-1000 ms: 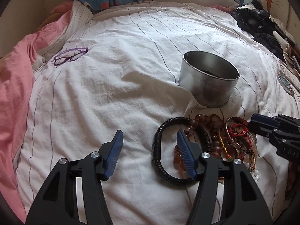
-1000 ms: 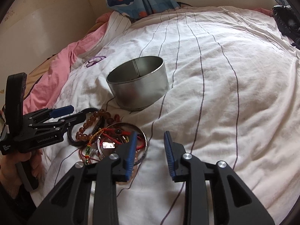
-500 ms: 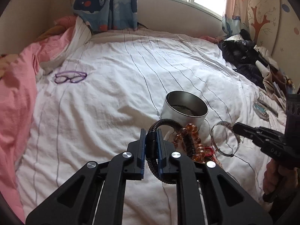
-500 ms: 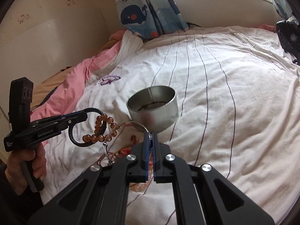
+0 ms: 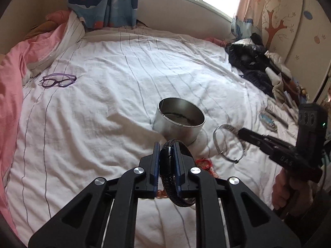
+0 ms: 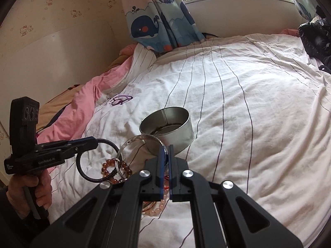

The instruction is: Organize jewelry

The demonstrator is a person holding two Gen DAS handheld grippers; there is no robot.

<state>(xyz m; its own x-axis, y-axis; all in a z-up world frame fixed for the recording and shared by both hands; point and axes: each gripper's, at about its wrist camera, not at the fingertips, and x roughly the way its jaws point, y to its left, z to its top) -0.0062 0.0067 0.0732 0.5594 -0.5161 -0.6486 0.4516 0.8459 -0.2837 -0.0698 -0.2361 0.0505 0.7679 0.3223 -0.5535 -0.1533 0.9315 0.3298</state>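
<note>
On the bed [image 5: 103, 107], under a white striped cover, an open metal tin [image 5: 179, 122] stands just beyond both grippers, and this is the relation which decides the coming move: the tin lies ahead of and below each held piece. The left gripper [image 5: 167, 161] has its jaws clamped on a black braided bracelet [image 5: 175, 188], which stands on edge between the pads, its ring running along the fingers toward the tin. The jaws have just been closing, and the bracelet is between them. The right gripper [image 6: 165, 161] has its jaws nearly together, pinched on the rim of a thin silver bangle [image 6: 132, 144]; the bangle hangs out to the left of the fingers, its far edge just in front of the tin wall. These jaws also have just been closing on it. Both pieces are off the cover. From the left wrist view the bracelet seems nearer to the tin mouth, so I judge the left hand could drop first, but the difference is small. Inside the tin I see something dark at the bottom; what it is I cannot tell. Amber beads [image 6: 115, 167] and a red cord piece [image 5: 203, 163] lie on the cover below the grippers, not yet put away. Purple glasses [image 5: 59, 80] lie well apart, near the pink blanket [image 5: 12, 78].
</note>
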